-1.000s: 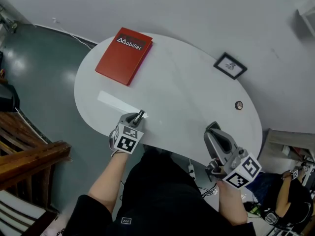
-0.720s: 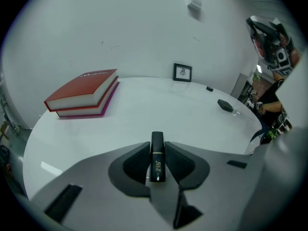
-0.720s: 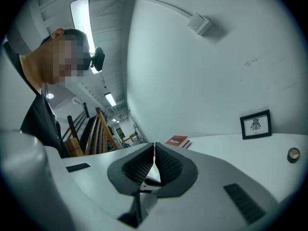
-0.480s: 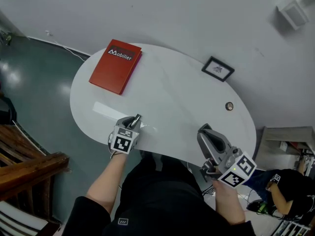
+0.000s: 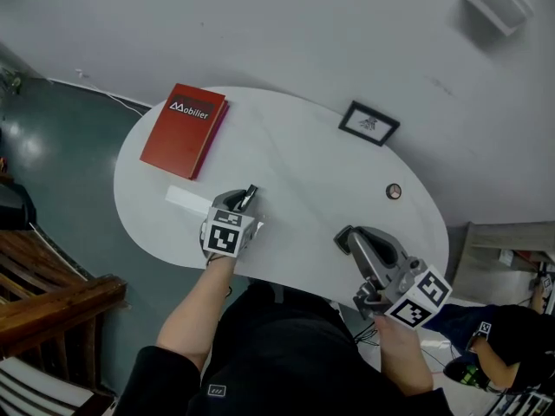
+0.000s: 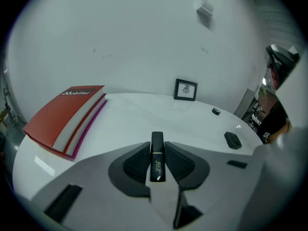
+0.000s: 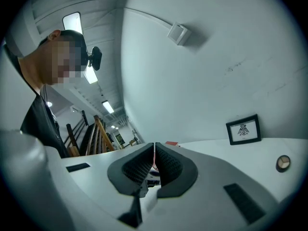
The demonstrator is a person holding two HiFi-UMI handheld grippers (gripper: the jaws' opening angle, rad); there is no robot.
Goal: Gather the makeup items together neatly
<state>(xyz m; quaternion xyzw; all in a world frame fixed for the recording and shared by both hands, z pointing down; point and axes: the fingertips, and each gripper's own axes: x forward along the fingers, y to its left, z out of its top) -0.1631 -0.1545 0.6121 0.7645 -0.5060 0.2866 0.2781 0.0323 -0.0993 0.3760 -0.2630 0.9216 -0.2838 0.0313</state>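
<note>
The left gripper (image 5: pixel 246 198) sits low and left of centre in the head view, over the near part of the white oval table (image 5: pixel 303 159). Its jaws have just been closing and now stand narrow, pads pressed on a slim black tube with gold lettering (image 6: pixel 157 161). The tube lies lengthwise between the pads, and its far end pokes out beyond them toward the upper right.

The right gripper (image 5: pixel 345 237), at lower right, has its jaws fully together with nothing between them.

The only other likely makeup item is a small round dark-rimmed pot (image 5: pixel 394 191), right of centre and well apart from the tube. A red hardback book (image 5: pixel 184 128) lies at upper left, and a small black-framed picture (image 5: pixel 368 123) stands at the top, near the wall.

The main risk seems to be the grip itself — a smooth, narrow tube held along its sides could slide or swing as the hand travels. If dropped near the table's lower edge, it may roll off.

Set down on its end, it would probably topple, so lying it flat beside the pot looks safer. The pot is low and near the right rim, and a closed or clumsy approach could nudge it over the edge. A wide swing toward the top of the frame might also knock the picture flat.
</note>
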